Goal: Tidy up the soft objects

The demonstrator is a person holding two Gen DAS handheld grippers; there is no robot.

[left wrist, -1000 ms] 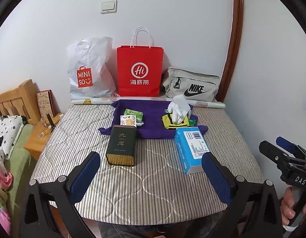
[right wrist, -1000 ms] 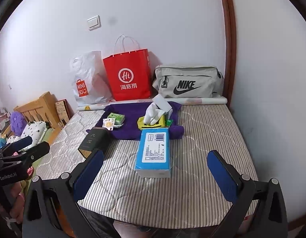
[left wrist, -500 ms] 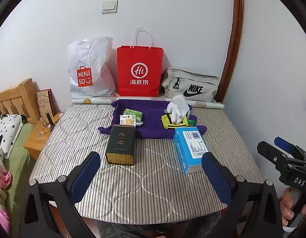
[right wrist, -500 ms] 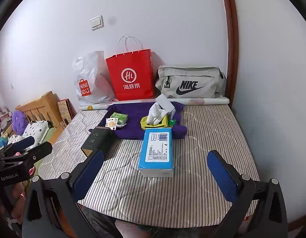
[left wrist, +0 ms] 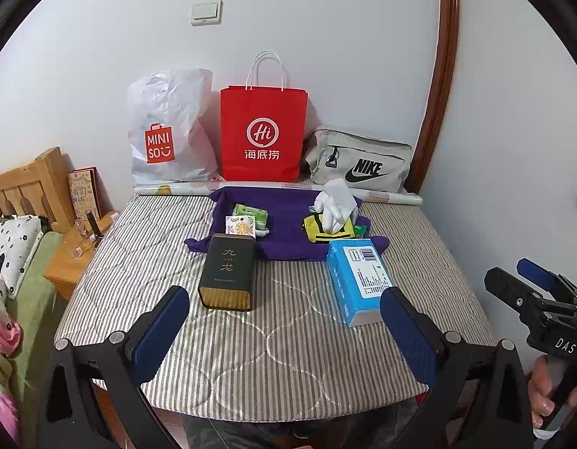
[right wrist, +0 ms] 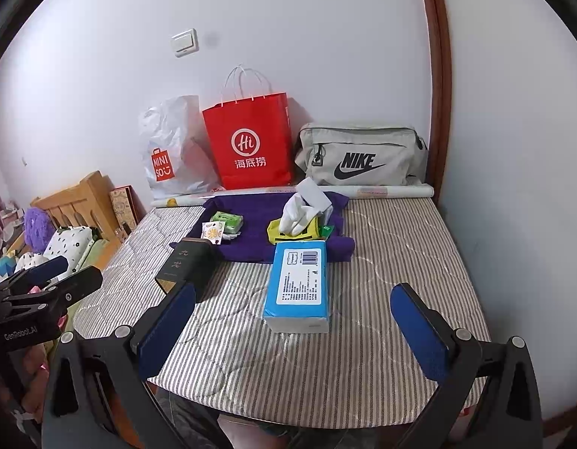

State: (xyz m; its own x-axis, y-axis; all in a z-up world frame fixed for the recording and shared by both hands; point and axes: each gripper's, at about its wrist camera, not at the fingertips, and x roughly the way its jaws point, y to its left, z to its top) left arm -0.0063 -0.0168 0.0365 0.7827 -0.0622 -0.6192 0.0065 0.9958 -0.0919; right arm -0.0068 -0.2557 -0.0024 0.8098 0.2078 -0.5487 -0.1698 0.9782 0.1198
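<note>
A purple cloth (left wrist: 288, 220) (right wrist: 258, 224) lies spread at the back of the striped mattress (left wrist: 288, 340). On it are white gloves (left wrist: 335, 209) (right wrist: 301, 213) over a yellow pouch (left wrist: 326, 234), a green tissue pack (left wrist: 251, 214) and a lemon-print pack (left wrist: 240, 226). In front stand a dark tin (left wrist: 228, 273) (right wrist: 185, 265) and a blue tissue pack (left wrist: 357, 284) (right wrist: 298, 284). My left gripper (left wrist: 281, 299) hovers open over the near edge, holding nothing. My right gripper (right wrist: 293, 293) is open too, level with the blue pack's near end.
Against the wall stand a white Miniso bag (left wrist: 168, 134), a red paper bag (left wrist: 262, 134) and a grey Nike bag (left wrist: 359, 164), with a rolled sheet (left wrist: 198, 188) before them. A wooden headboard (left wrist: 30, 183) and small stand (left wrist: 75, 254) sit left. Wall at right.
Both views have drifted only slightly; the right wrist view shows the objects a little further right. Nothing on the mattress moved and both grippers stay open.
</note>
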